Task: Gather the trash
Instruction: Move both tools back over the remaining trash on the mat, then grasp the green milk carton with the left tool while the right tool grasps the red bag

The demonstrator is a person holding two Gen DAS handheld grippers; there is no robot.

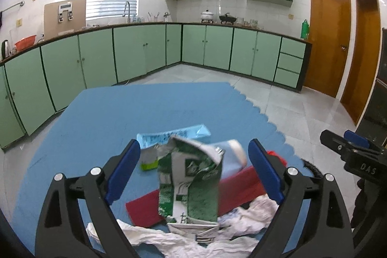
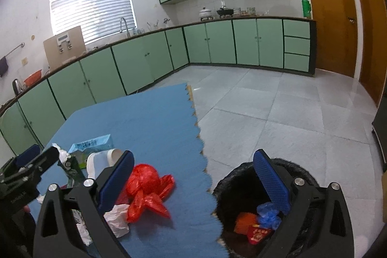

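My left gripper [image 1: 193,171] is open, its blue pads wide apart. A crumpled green and white wrapper [image 1: 191,185] stands between the pads without touching them, over a red flat card [image 1: 183,197] and white crumpled paper [image 1: 183,241]. A light blue packet [image 1: 169,134] and a white and blue cup [image 1: 232,156] lie behind. My right gripper [image 2: 193,183] is open and empty, above the mat edge. A red plastic bag [image 2: 147,190] lies by its left pad. The black bin [image 2: 244,204] below its right pad holds red packets [image 2: 251,229] and a blue bag [image 2: 268,212].
The trash lies on a blue foam mat [image 1: 135,113] on a grey tiled floor [image 2: 278,113]. Green kitchen cabinets [image 1: 145,50] run along the far walls. Wooden doors [image 1: 329,38] stand at the right. The right gripper shows in the left wrist view [image 1: 355,151].
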